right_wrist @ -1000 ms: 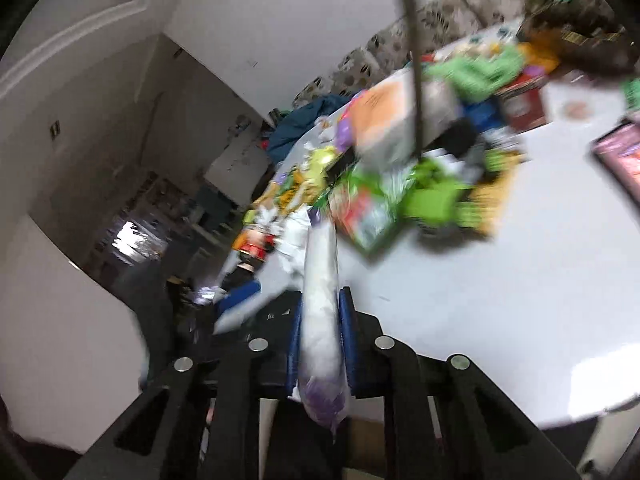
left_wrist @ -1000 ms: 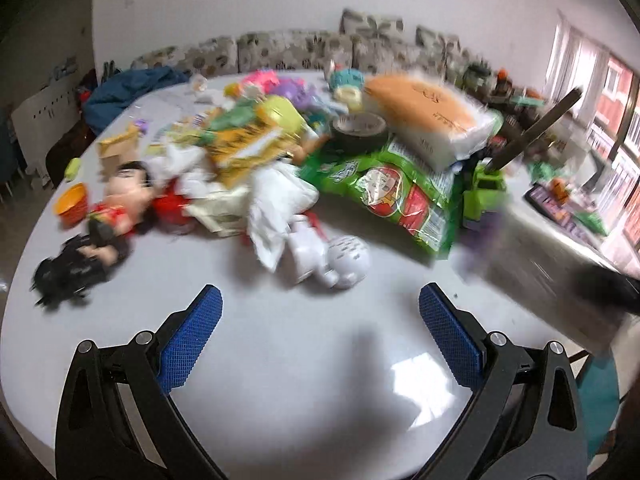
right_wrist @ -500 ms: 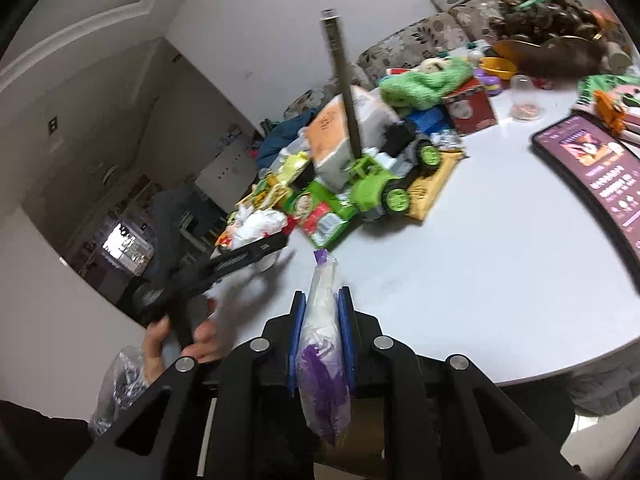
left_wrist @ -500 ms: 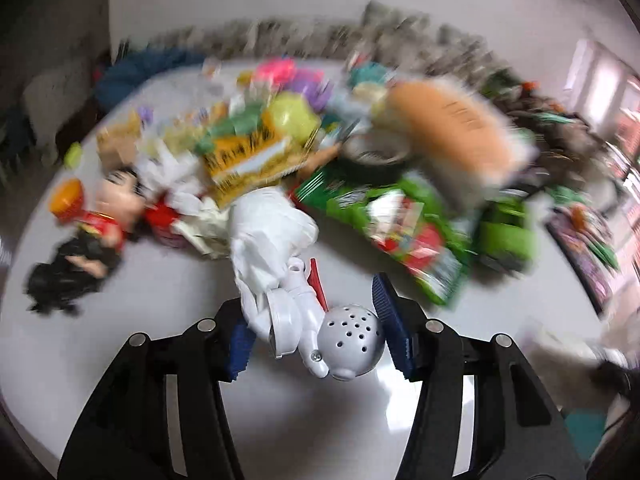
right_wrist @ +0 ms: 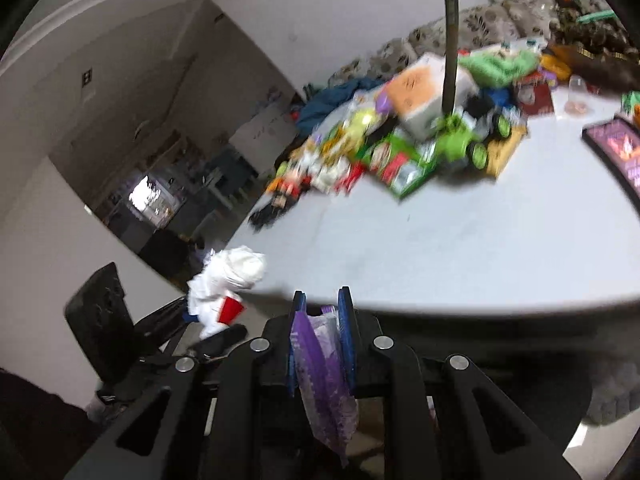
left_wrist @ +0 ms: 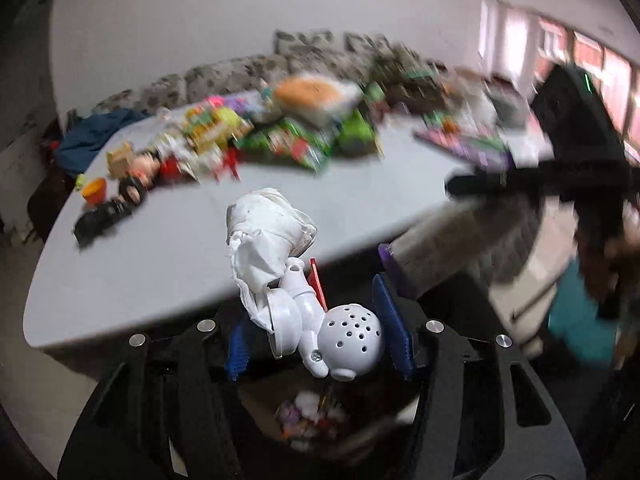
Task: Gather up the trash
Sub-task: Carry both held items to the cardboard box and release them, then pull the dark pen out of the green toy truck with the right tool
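Observation:
My left gripper (left_wrist: 316,332) is shut on a white plastic toy with a perforated round head (left_wrist: 352,340) and crumpled white tissue (left_wrist: 264,232) clinging to it, held off the near edge of the table (left_wrist: 160,256). Below it is a bin with trash (left_wrist: 308,420). My right gripper (right_wrist: 322,320) is shut on a purple plastic bag (right_wrist: 324,372) just off the table edge. The left gripper's white bundle (right_wrist: 228,280) shows in the right wrist view.
A pile of wrappers, snack bags, toys and a green toy truck (right_wrist: 460,144) covers the far half of the table. A doll (left_wrist: 136,168) and orange cup (left_wrist: 94,190) lie at the left. A sofa (left_wrist: 240,76) stands behind.
My left gripper closed on the white toy and tissue, lifted them and pulled back off the table edge over the bin. My right gripper kept the purple bag and shifted slightly.

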Action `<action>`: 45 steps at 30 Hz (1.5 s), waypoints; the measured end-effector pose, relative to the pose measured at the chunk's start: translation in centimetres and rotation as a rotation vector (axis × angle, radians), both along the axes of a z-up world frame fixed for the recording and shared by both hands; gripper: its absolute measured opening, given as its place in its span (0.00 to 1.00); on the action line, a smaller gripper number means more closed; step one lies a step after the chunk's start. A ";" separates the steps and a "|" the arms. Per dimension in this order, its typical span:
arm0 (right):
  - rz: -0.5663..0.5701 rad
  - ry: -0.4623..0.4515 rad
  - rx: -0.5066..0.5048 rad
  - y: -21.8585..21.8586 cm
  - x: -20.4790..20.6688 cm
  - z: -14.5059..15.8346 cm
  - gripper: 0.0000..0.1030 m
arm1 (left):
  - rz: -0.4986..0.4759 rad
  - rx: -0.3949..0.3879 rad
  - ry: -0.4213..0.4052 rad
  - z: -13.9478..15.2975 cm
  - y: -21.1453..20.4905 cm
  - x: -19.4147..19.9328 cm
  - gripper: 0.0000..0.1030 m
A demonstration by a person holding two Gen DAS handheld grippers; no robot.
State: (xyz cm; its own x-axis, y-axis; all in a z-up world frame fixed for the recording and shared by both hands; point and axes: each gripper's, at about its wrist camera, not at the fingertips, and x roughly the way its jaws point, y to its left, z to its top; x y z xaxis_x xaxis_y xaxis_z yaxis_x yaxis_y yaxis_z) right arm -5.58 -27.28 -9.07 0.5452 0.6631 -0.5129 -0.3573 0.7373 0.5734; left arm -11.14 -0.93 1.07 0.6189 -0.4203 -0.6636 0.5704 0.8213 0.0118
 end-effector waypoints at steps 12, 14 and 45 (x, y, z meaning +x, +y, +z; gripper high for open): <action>0.050 0.179 -0.172 2.4 0.8 -8.3 0.62 | -0.072 0.209 0.284 -12.9 -0.1 2.1 0.80; 0.044 0.124 -0.196 2.1 0.3 -6.6 0.63 | -0.063 0.190 0.281 -12.3 0.3 2.0 0.81; -0.318 -0.227 -0.230 -3.9 12.5 4.8 0.13 | 0.100 -0.124 0.083 -0.5 -0.2 9.0 0.87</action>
